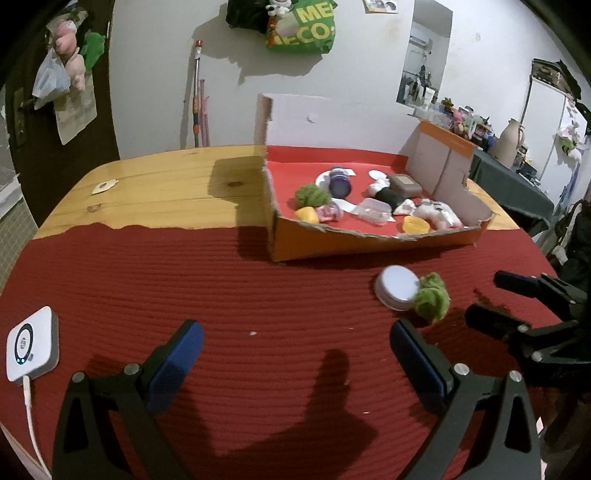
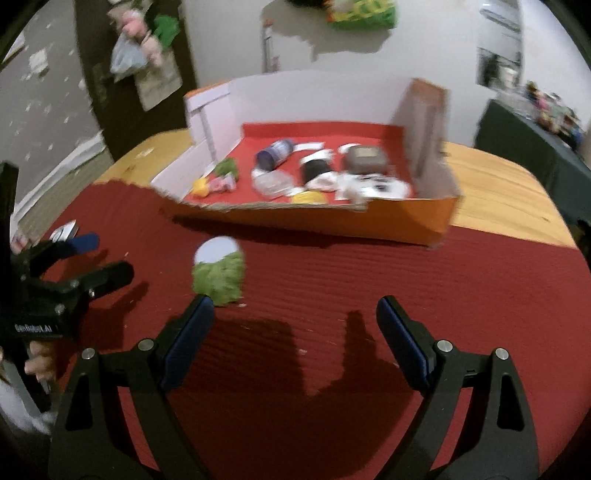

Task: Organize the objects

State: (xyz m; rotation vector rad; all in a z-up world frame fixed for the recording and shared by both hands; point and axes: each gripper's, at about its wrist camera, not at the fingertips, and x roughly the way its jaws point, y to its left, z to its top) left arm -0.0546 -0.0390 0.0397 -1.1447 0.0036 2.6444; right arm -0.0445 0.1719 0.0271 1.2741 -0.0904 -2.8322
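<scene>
Left gripper [image 1: 295, 343]: fingers spread wide, nothing held. Right gripper [image 2: 295, 325]: likewise wide and empty, low over the red mat [image 1: 221, 280].

Still outside the cardboard box [image 1: 373, 240]: green fuzzy ball [image 1: 431, 301] touching the white round tin [image 1: 397, 287], both on the mat just before the box's front wall, toward the table's right edge. Box already loaded with small items.

Risks, judged:
- Ball and tin in contact; closing on one likely nudges the other, and the tin could slide.
- Ball soft, may slip from the pads.
- Torn front rim could snag a low carry.
- Grippers near each other; collision possible.

Writing: "DenRobot.AI"-like print on the left gripper body in the right view, blurred. Green bag [image 1: 301, 27] on the wall: "ME", "ECO:", partial.
</scene>
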